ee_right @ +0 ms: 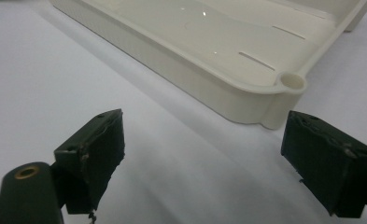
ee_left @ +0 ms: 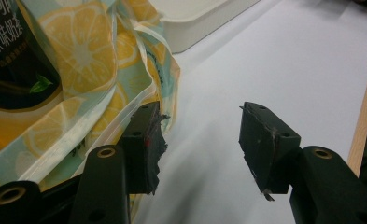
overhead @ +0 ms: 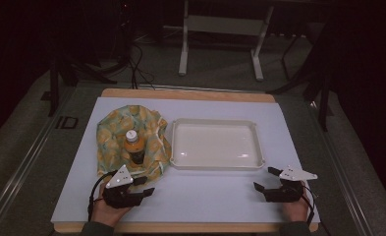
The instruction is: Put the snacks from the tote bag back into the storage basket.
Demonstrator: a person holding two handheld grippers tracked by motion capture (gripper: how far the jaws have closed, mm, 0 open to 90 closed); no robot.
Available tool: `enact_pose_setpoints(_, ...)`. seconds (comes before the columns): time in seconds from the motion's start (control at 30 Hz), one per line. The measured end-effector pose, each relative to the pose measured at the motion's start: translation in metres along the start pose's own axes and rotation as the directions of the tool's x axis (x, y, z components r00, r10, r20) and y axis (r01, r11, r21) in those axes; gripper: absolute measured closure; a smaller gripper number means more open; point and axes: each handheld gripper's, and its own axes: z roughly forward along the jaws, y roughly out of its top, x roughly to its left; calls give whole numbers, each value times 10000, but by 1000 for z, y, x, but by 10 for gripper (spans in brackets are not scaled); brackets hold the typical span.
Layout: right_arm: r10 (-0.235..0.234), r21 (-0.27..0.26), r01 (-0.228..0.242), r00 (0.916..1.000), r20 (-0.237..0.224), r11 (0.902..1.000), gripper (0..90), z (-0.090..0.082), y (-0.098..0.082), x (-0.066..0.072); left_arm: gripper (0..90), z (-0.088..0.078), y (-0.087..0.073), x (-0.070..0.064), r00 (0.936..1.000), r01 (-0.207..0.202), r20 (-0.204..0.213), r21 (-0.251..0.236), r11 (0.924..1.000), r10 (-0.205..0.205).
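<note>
Left gripper [overhead: 140,187] sits low at the near edge of the lemon cloth [overhead: 113,129], jaws spread wide, nothing held; in its own view one jaw looks to be brushing the cloth's hem, though the folds make that hard to call. Bottle [overhead: 134,147] stands upright on the cloth, just beyond. Right gripper [overhead: 267,180] waits with its jaws apart too, empty, just off the near right corner of the tray [overhead: 257,143]. Best play now, I'd say: nose the left jaws forward, straddle the hem flat to the table, pinch the fabric alone, and keep clear of the bottle so it doesn't topple.
</note>
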Motion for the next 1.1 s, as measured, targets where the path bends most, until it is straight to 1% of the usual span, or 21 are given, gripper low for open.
enact_pose_setpoints(0.13,98,10,-98,9999,-141,10000,135,0,0,-1,491,2,0,-1,10000,-56,-8,123,9999,56)
enact_pose_setpoints(0.17,143,148,-140,9997,-209,9998,137,2,0,-2,491,2,0,-2,10000,-61,-3,124,9999,61)
enact_pose_setpoints(0.2,143,148,-140,9997,-209,9998,137,2,0,-2,491,3,0,-2,10000,-55,21,132,9999,55)
enact_pose_setpoints(0.23,85,342,-78,9998,-204,9994,137,4,1,-2,491,3,0,-2,10000,-64,41,182,9998,63)
enact_pose_setpoints(0.27,85,342,-78,9998,-204,9994,137,4,1,-2,491,4,0,-2,10000,-62,57,228,9997,61)
enact_pose_setpoints(0.37,-110,429,119,9997,-223,9990,142,5,1,0,494,5,0,-3,9999,-76,142,315,9995,72)
enact_pose_setpoints(0.47,-163,384,173,9995,-266,9991,153,4,1,0,500,4,2,-5,9996,-168,226,416,9990,158)
enact_pose_setpoints(0.6,-116,321,123,9997,-211,9994,153,3,1,1,513,1,5,-8,9991,-335,280,560,9979,319)
enact_pose_setpoints(0.77,-185,389,193,9996,-204,9991,153,4,1,1,528,-3,7,-8,9989,-388,298,704,9968,367)
enact_pose_setpoints(0.8,-224,403,232,9996,-199,9989,153,4,1,1,528,-4,7,-8,9986,-467,291,815,9956,444)
enact_pose_setpoints(0.87,-259,418,267,9995,-191,9988,153,4,1,2,530,-6,8,-8,9983,-540,260,888,9946,519)
enact_pose_setpoints(0.97,-245,418,253,9995,-212,9988,153,5,1,1,530,-11,9,-7,9983,-563,215,894,9944,546)
enact_pose_setpoints(1.1,-364,442,372,9991,-196,9983,153,5,1,3,530,-16,11,-5,9984,-553,139,948,9940,543)
